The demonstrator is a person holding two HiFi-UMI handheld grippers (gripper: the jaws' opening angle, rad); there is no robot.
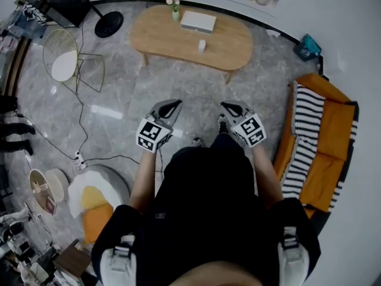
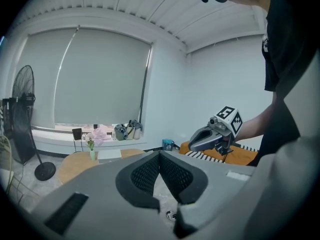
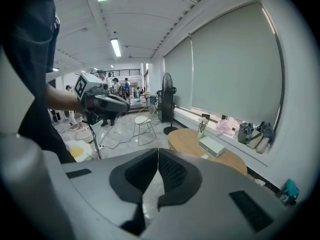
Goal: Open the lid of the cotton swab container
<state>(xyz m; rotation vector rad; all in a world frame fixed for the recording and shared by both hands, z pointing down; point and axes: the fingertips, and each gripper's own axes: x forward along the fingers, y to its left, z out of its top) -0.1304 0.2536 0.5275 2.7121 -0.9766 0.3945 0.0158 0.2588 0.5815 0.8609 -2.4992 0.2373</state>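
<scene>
Your left gripper [image 1: 167,109] and right gripper [image 1: 233,110] sit mid-frame, jaws fully closed, tips together, gripping nothing, touching nothing, well short of the wooden table [image 1: 229,51].

A pale oval wooden table [image 1: 232,43] stands on the grey marble floor [image 1: 196,94], bearing a flat white box [image 1: 198,21] and a small flower vase [image 1: 175,12]. A wire chair [image 1: 62,57] stands to its left, and an orange striped sofa [image 1: 333,124] to its right.
</scene>
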